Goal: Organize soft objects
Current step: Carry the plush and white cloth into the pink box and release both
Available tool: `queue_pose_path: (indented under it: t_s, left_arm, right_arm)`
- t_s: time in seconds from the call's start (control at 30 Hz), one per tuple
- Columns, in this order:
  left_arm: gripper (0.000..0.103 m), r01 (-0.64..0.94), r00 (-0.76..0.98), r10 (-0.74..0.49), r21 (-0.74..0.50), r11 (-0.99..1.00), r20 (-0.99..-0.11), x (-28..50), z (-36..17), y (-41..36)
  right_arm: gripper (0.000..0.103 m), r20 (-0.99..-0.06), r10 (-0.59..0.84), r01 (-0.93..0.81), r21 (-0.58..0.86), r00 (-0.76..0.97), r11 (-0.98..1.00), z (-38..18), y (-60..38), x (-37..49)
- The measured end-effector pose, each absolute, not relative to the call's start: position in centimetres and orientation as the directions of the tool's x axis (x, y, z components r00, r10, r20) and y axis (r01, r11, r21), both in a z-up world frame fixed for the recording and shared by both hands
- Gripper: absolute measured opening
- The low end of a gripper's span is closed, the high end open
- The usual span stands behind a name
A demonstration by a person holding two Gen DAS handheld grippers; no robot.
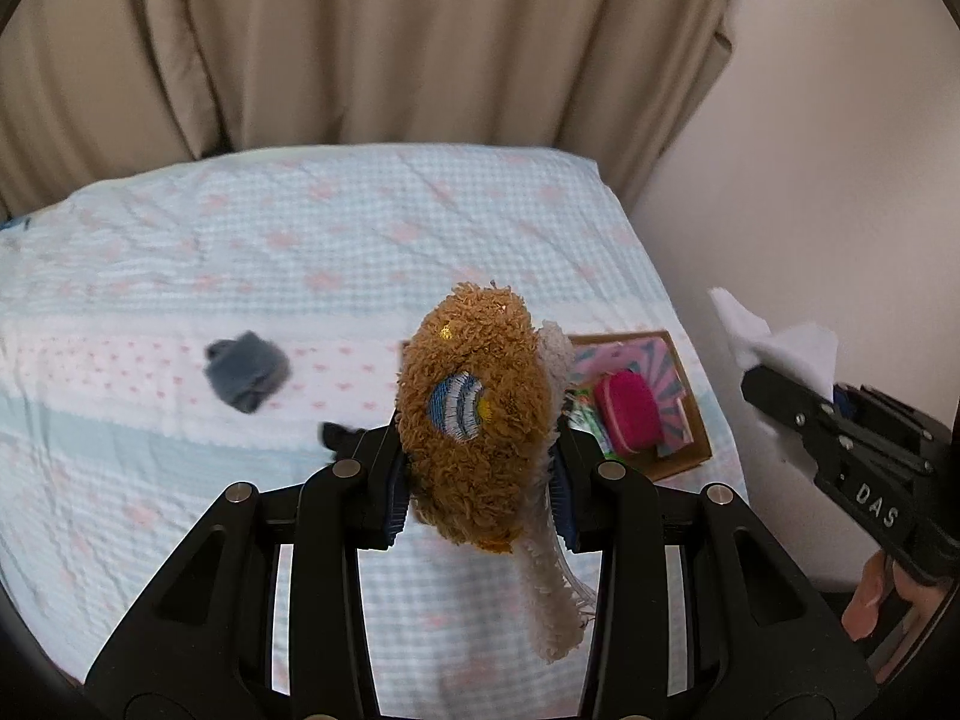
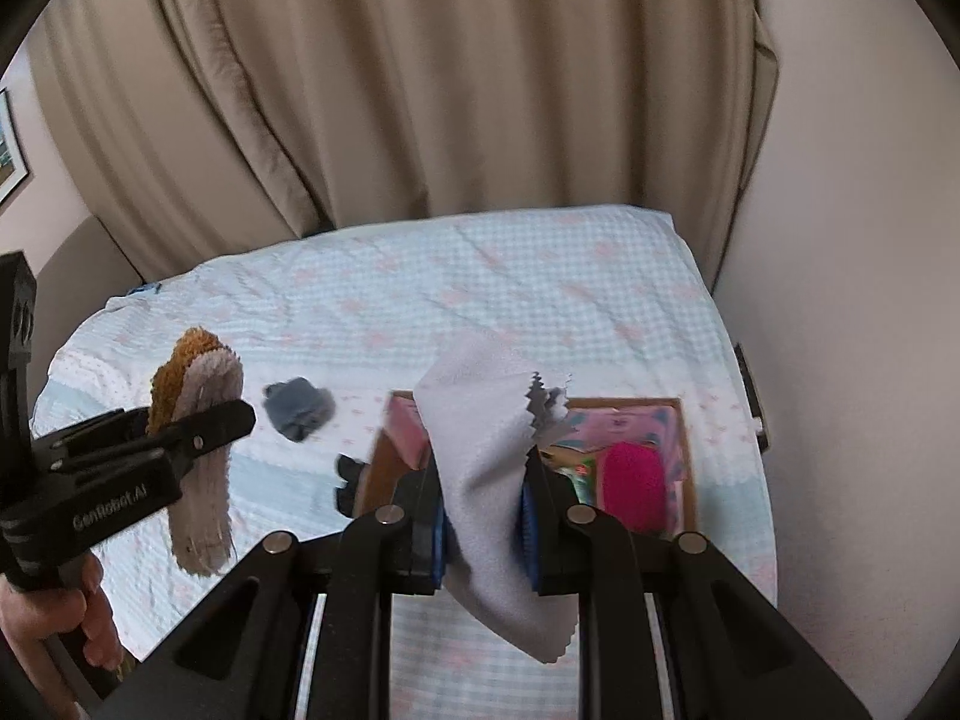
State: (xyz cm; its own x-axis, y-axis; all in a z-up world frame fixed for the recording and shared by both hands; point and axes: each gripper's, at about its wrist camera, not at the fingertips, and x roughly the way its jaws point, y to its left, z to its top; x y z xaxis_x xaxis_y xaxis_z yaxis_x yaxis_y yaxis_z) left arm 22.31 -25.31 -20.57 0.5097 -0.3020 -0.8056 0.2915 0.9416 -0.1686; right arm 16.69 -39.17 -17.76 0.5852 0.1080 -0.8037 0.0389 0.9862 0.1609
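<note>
My left gripper (image 1: 480, 480) is shut on a fuzzy brown slipper (image 1: 474, 402) with a beige sole and a blue embroidered patch, held above the bed. In the right wrist view that slipper (image 2: 201, 414) hangs at the left in the left gripper (image 2: 234, 420). My right gripper (image 2: 486, 522) is shut on a pale grey cloth (image 2: 492, 468) with zigzag edges, which drapes down between the fingers. From the left wrist view the cloth (image 1: 780, 348) shows white at the right edge in the right gripper (image 1: 774, 390). A cardboard box (image 2: 684, 462) lies just beyond, holding a pink item (image 2: 630, 486).
A rolled grey sock (image 1: 246, 372) lies on the checked bedspread (image 1: 240, 240), and a small dark item (image 1: 333, 435) sits near the box (image 1: 690, 414). Beige curtains (image 1: 360, 42) hang behind the bed. A pale wall (image 1: 840, 150) runs along the right side.
</note>
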Motion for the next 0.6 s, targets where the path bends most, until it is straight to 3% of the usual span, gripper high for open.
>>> queue_pose_path:
  t_s: [0.6]
  left_arm:
    - [0.034,0.374,0.229,-0.208,-0.111,0.921,-0.951,29.7,-33.9,-36.3]
  right_arm:
    - [0.018,-0.923,0.233,0.208,0.304,0.306,0.930,-30.0,-46.7,25.5]
